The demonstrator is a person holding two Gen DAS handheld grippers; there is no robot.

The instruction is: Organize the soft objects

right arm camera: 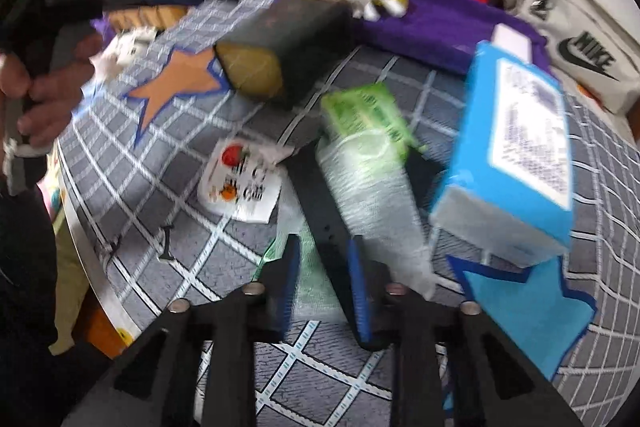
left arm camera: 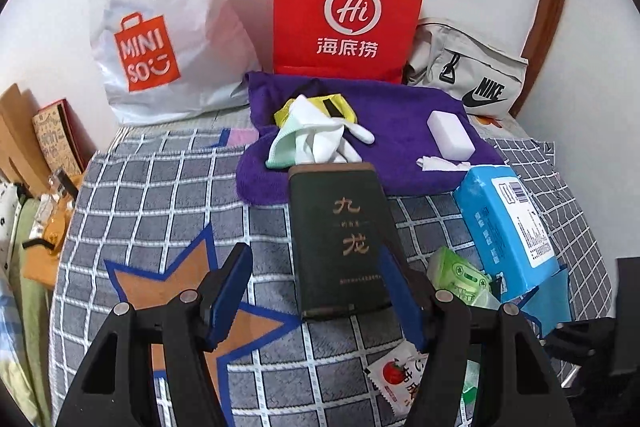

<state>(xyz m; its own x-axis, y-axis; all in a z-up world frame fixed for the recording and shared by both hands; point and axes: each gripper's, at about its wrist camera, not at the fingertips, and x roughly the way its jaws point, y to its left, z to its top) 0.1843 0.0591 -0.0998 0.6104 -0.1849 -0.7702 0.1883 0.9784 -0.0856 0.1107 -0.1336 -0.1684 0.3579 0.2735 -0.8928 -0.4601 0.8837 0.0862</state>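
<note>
On the checked bedspread (left arm camera: pixel 160 195) lies a purple towel (left arm camera: pixel 400 131) with a white and mint cloth (left arm camera: pixel 308 139) and a white sponge block (left arm camera: pixel 450 133) on it. My left gripper (left arm camera: pixel 316 255) is open around the near end of a dark green box (left arm camera: pixel 340 239). Its right pad touches the box's side and its left pad stands clear. In the blurred right wrist view, my right gripper (right arm camera: pixel 324 263) has narrow jaws, with a black strap (right arm camera: pixel 320 195) and a pale green wrapped packet (right arm camera: pixel 368 163) running between them. A gap shows beside the left pad.
A white Miniso bag (left arm camera: pixel 160 39), a red paper bag (left arm camera: pixel 348 7) and a grey Nike pouch (left arm camera: pixel 472 75) stand against the wall. A blue tissue pack (right arm camera: pixel 516 147) and a tomato sachet (right arm camera: pixel 240 179) flank the right gripper. A hand (right arm camera: pixel 40 99) holds the left gripper.
</note>
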